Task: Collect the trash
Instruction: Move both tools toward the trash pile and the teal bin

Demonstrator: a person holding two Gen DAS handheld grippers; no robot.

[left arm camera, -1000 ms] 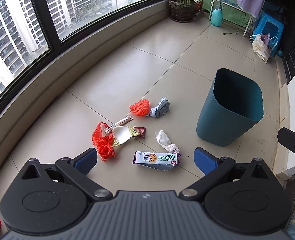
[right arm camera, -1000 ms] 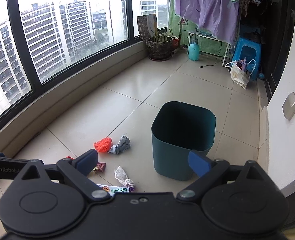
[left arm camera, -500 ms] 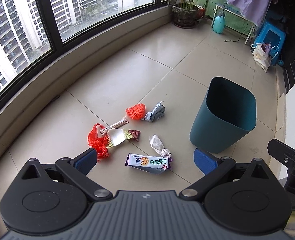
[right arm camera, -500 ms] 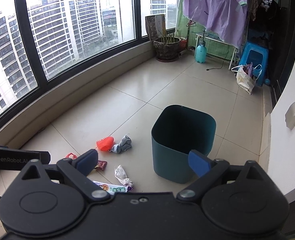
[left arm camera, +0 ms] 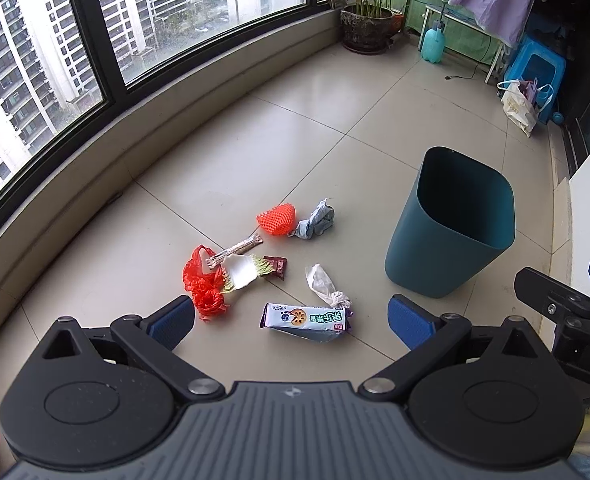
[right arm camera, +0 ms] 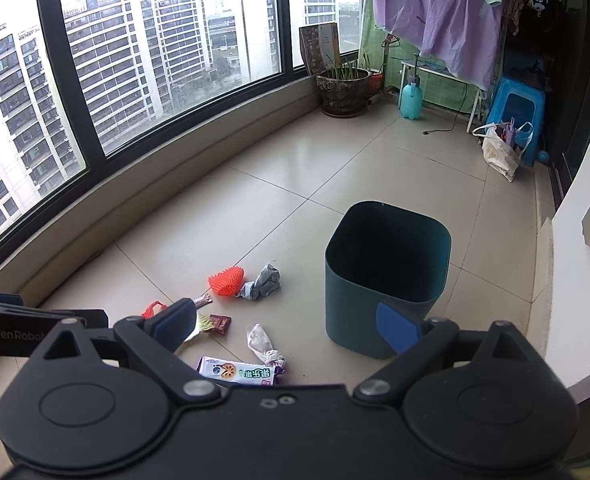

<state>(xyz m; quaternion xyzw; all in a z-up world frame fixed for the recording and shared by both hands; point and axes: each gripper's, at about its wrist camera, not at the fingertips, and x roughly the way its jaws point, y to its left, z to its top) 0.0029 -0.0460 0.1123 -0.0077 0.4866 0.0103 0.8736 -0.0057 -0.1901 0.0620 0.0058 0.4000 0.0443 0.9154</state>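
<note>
Tiled balcony floor (left arm camera: 223, 168) with scattered trash and a teal bin (left arm camera: 451, 236), seen from both wrist cameras. The left tool (left arm camera: 291, 322) hangs above the floor with its blue pads spread wide and nothing between them; the right tool (right arm camera: 287, 326) is likewise wide apart and empty. The bin stands upright and open-topped, to the right of the litter and apart from it. Nearest the left tool lies a white-and-purple snack wrapper (left arm camera: 307, 318), with a crumpled white tissue (left arm camera: 325, 286) touching its far right corner. Farther left lies a red plastic bag (left arm camera: 203, 280) beside a white paper scrap (left arm camera: 241, 270), a small brown wrapper (left arm camera: 275, 266) and a slim tan stick wrapper (left arm camera: 237, 248). Beyond these, an orange foam net (left arm camera: 277, 220) lies just beside a crumpled grey wad (left arm camera: 315, 224). Background: a curved window (right arm camera: 155, 64), a potted plant (right arm camera: 343, 86), a turquoise spray bottle (right arm camera: 411, 96), a blue stool (right arm camera: 515, 114) and hanging purple cloth (right arm camera: 443, 12).
</note>
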